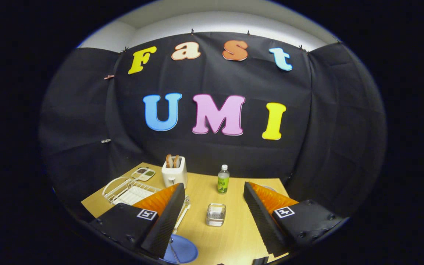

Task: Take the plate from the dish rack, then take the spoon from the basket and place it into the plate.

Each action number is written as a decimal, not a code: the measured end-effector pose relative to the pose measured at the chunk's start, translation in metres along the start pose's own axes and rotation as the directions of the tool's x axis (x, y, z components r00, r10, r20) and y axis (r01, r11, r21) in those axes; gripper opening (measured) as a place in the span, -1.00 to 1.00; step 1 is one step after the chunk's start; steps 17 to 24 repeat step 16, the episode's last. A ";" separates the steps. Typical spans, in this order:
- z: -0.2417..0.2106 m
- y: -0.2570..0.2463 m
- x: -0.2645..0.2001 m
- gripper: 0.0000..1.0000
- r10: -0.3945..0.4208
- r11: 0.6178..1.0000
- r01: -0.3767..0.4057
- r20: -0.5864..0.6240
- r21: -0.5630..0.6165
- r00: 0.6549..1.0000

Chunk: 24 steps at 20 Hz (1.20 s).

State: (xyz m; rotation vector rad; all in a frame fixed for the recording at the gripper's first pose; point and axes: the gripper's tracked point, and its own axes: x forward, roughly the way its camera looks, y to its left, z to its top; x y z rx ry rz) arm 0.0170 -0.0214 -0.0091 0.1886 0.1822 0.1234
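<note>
Gripper (213, 221) spread wide, nothing between the fingers. Blue plate (182, 250) flat on the wooden table (234, 239), just under the left finger, spoon (175, 252) lying in it. White dish rack (129, 191) beyond that finger, near the table's left edge. Clear glass basket (216, 214) ahead between the fingers; toaster (174, 172) and green bottle (223, 179) farther back. Bare tabletop around the basket.
</note>
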 end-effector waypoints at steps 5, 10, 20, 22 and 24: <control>0.020 -0.010 -0.005 0.92 -0.071 0.996 0.075 0.083 -0.044 0.994; 0.011 -0.006 -0.001 0.96 -0.091 0.996 0.091 0.060 0.001 0.994; 0.008 -0.005 0.000 0.96 -0.070 0.997 0.071 0.047 -0.004 0.996; 0.008 -0.005 0.000 0.96 -0.070 0.997 0.071 0.047 -0.004 0.996; 0.008 -0.005 0.000 0.96 -0.070 0.997 0.071 0.047 -0.004 0.996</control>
